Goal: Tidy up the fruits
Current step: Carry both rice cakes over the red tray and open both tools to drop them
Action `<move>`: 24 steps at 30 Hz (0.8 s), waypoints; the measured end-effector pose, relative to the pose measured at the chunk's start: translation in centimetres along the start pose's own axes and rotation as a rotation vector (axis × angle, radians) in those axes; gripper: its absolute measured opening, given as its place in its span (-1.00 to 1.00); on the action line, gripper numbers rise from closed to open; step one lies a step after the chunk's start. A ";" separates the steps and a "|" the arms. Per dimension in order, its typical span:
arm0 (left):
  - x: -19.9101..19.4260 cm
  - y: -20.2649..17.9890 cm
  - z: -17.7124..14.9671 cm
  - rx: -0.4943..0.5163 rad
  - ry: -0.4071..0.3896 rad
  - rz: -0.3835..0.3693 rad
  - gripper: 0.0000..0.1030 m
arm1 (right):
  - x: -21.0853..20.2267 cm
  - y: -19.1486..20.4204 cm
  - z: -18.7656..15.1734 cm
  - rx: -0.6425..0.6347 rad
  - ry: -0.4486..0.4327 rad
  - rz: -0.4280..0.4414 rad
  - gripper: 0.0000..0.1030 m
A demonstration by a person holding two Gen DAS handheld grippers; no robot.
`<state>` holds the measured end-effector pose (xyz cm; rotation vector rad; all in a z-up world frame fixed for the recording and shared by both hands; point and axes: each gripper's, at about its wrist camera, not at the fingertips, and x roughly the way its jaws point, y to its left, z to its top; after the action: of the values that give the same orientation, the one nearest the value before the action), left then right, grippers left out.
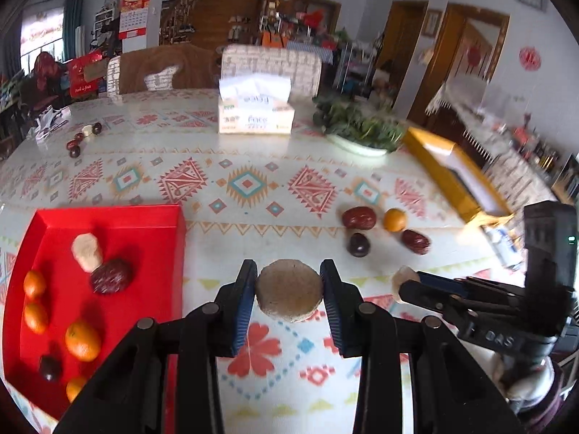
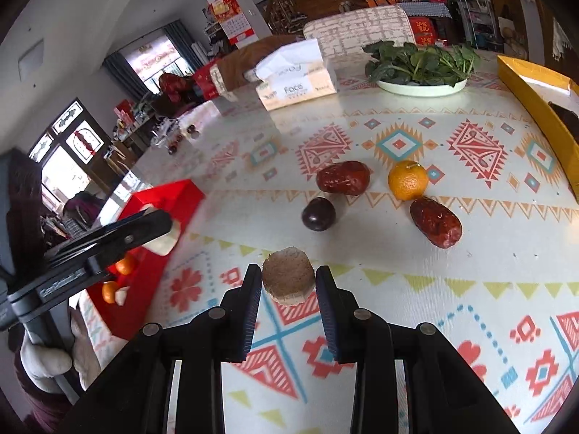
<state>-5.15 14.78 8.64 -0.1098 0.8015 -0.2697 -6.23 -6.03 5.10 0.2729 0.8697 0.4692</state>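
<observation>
Counter (image 1: 253,166) w/ patterned cloth, chairs (image 1: 271,67) behind it. White walls, wooden staircase (image 1: 202,3) at back, wooden door frames (image 1: 470,54) on right. Bright window (image 2: 155,59) w/ dark curtains on left; red calendar (image 1: 134,11) on pillar. Daylight, cluttered shelves.

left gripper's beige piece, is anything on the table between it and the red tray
Nothing visible does. The left gripper holds the beige piece just right of the red tray, with only bare patterned tablecloth between them.
</observation>
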 end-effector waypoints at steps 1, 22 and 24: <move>-1.0 0.3 -0.1 -0.013 -0.015 -0.011 -0.32 | -0.4 0.4 0.0 -0.005 -0.007 0.002 -0.34; -11.8 15.3 -3.1 -0.208 -0.182 0.186 -0.32 | -1.7 13.6 1.3 -0.165 -0.047 0.107 -0.33; -10.9 16.3 -3.4 -0.221 -0.161 0.196 -0.32 | 0.3 15.2 1.2 -0.187 -0.015 0.117 -0.33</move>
<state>-11.68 33.55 10.61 -0.2556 0.6741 0.0137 -9.40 7.26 11.99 0.1561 0.7924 0.6528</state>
